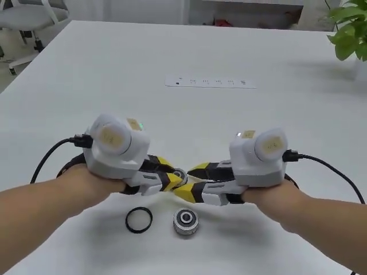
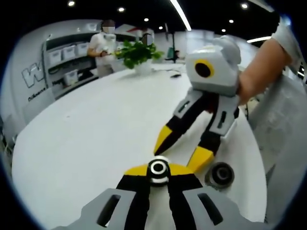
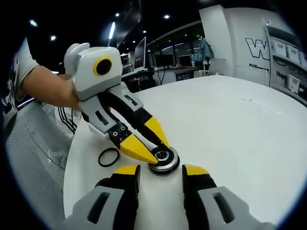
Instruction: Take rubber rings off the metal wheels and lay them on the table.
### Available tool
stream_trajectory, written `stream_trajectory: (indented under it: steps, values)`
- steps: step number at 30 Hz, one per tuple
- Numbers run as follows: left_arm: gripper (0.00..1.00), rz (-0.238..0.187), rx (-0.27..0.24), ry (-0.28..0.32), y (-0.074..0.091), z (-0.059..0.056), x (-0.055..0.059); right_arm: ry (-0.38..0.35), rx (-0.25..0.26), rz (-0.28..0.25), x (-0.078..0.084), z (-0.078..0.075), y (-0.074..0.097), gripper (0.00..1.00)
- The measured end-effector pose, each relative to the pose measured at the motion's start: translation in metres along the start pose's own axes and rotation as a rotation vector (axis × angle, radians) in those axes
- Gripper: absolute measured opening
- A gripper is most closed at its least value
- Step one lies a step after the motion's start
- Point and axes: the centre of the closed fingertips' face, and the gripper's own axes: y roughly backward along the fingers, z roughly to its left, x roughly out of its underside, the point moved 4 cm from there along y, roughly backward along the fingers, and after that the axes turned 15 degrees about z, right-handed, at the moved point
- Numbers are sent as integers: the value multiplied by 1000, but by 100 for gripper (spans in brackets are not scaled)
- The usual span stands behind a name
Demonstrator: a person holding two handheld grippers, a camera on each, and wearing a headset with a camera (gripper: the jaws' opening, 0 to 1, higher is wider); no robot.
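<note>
At the left, your left tongs (image 1: pixel 171 176) are pinching a small metal wheel (image 1: pixel 179 173) by its sides. I cannot tell whether it rests on the bench (image 1: pixel 200 51) or hangs just above it. The right gripper view shows a dark rubber band (image 3: pixel 175 163) still seated round that wheel's rim, so this ring is not yet off.

Nearer to you, and a little left of the pinched wheel, 1 loose ring (image 1: pixel 139 220) of black rubber lies flat on the bench, free of everything. Just to its right sits a second wheel (image 1: pixel 186 221) with a bright metal rim and, by the look of it, no rubber on it. The loose ring and this wheel are near each other but apart.

At the right, your right tongs (image 1: pixel 192 180) are spread. The pinched wheel sits just ahead of the gap between them, and they seem not to be touching it.

My reading is that 1 of the 2 wheels you can see is finished, with its ring laid down. The other is in hand, with the peeling not yet begun. What is left is to catch that band with the right tongs, work it off the rim and lay it on the bench beside the first.
</note>
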Motion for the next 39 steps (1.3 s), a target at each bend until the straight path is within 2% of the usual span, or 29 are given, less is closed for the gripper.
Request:
stream_trajectory:
  steps: [17,23,39]
  values:
    - [14,0,-19,17,1,-3,-1,5,39,-1,-4,2,-9,31]
    - [14,-1,-20,21,2,-4,-1,5,51,3,-2,0,-7,25]
    - [14,-1,-22,24,2,-4,0,-20,51,6,0,0,-3,22]
